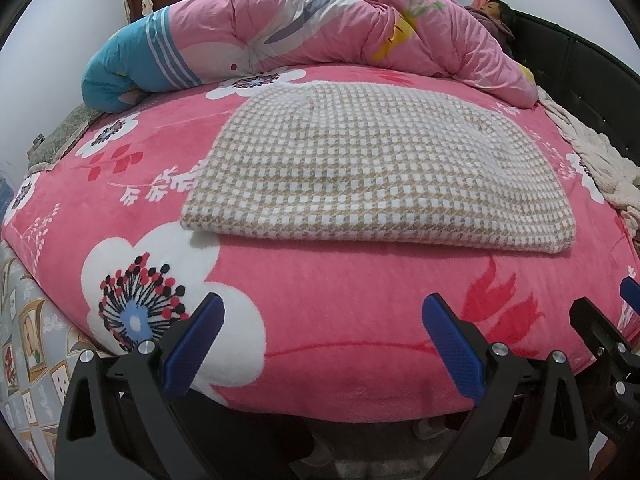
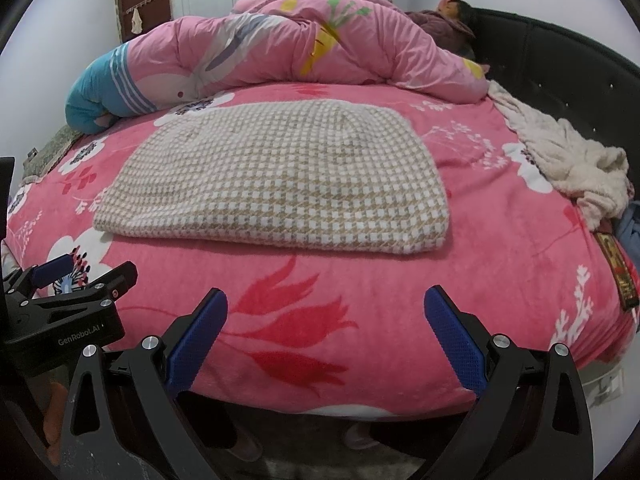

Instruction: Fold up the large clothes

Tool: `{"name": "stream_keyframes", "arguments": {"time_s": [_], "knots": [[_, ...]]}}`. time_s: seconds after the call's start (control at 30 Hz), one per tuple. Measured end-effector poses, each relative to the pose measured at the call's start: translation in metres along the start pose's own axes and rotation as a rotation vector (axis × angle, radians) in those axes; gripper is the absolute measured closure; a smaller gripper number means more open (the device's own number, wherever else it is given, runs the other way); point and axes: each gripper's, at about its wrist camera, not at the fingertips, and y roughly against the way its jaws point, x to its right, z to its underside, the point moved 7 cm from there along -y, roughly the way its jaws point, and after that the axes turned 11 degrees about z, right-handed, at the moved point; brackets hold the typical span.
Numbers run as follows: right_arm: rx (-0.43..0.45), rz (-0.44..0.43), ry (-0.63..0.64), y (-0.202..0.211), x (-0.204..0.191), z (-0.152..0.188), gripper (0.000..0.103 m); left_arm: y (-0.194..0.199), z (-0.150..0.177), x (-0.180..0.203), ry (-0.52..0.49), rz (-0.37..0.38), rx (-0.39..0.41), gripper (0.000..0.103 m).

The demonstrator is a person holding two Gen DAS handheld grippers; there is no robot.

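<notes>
A beige-and-white checked garment (image 1: pixel 372 168) (image 2: pixel 280 180) lies folded into a flat rectangle on the pink flowered bed cover (image 1: pixel 320 320) (image 2: pixel 500 240). Its near folded edge faces me. My left gripper (image 1: pixel 322 308) hovers open at the bed's near edge, short of the garment, with nothing between its blue pads. My right gripper (image 2: pixel 326 304) is open too, beside the left one and equally short of the garment. Each view shows part of the other gripper: the right one at the right edge (image 1: pixel 600 320), the left one at the left edge (image 2: pixel 80 276).
A bunched pink quilt (image 1: pixel 320 28) (image 2: pixel 300 40) lies across the far side of the bed. A person's head (image 2: pixel 460 12) rests against the black headboard (image 2: pixel 560 72). A cream fleece cloth (image 2: pixel 568 160) is heaped at the right edge. The floor and feet in slippers show below.
</notes>
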Motion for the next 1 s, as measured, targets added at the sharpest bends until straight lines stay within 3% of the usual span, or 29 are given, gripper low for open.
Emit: {"name": "stream_keyframes", "arguments": {"time_s": [1.0], "knots": [[0.003, 0.006, 0.004, 0.0018, -0.0060, -0.0002, 0.008, 0.0022, 0.0020, -0.0008, 0.007, 0.002, 0.003, 0.005]]}}
